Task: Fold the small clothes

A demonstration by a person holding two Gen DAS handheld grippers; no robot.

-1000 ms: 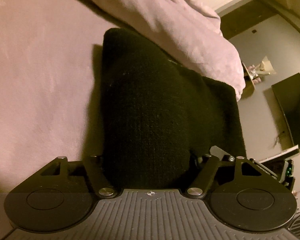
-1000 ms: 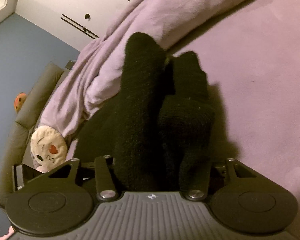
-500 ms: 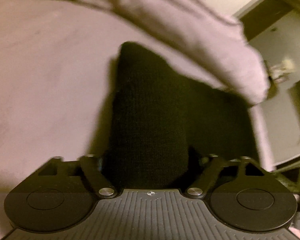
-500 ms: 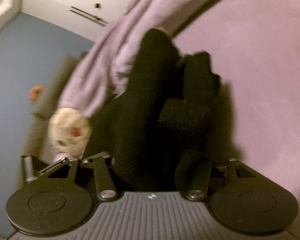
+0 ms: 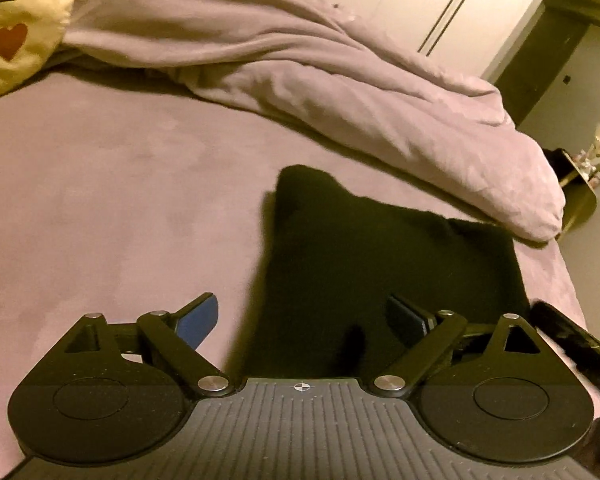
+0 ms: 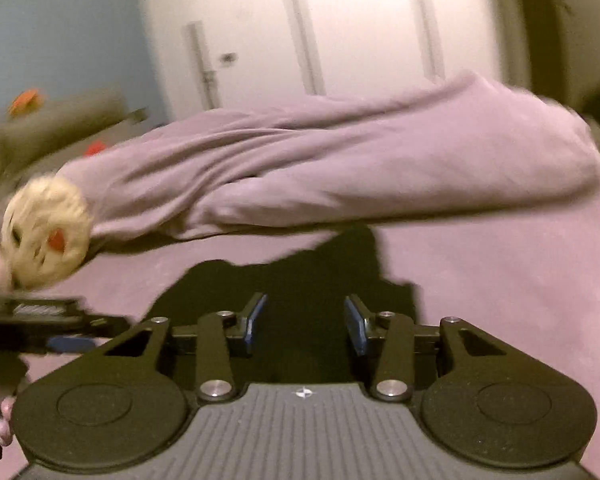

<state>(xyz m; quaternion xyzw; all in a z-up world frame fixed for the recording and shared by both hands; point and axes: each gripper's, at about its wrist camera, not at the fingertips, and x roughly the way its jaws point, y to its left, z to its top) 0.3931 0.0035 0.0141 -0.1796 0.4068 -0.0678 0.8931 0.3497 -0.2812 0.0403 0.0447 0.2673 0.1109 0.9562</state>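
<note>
Item: black knitted garment (image 5: 384,264), lying flat on the bed (image 5: 100,208), straight ahead of and beneath both claws; in the right wrist view it shows as a dark shape (image 6: 300,280) past the fingertips.

Item: left claw (image 5: 304,316), jaws spread wide and opening further. Its blue pads (image 5: 198,320) hang above the cloth and press on nothing; the left pad sits over bare sheet, the right one over the garment.

Item: right claw (image 6: 306,320), jaws part-way apart and closing, pads clear of the garment, nothing pinched between them (this view is smeared by motion).

Item: rumpled lilac duvet (image 5: 340,80), heaped beyond the garment, its lower corner just beside the garment's far right edge.

Item: round yellow face cushion (image 5: 16,24), far ahead and to the left of the left claw, against the duvet.

Item: white wardrobe doors (image 6: 320,32), behind the bed.
</note>
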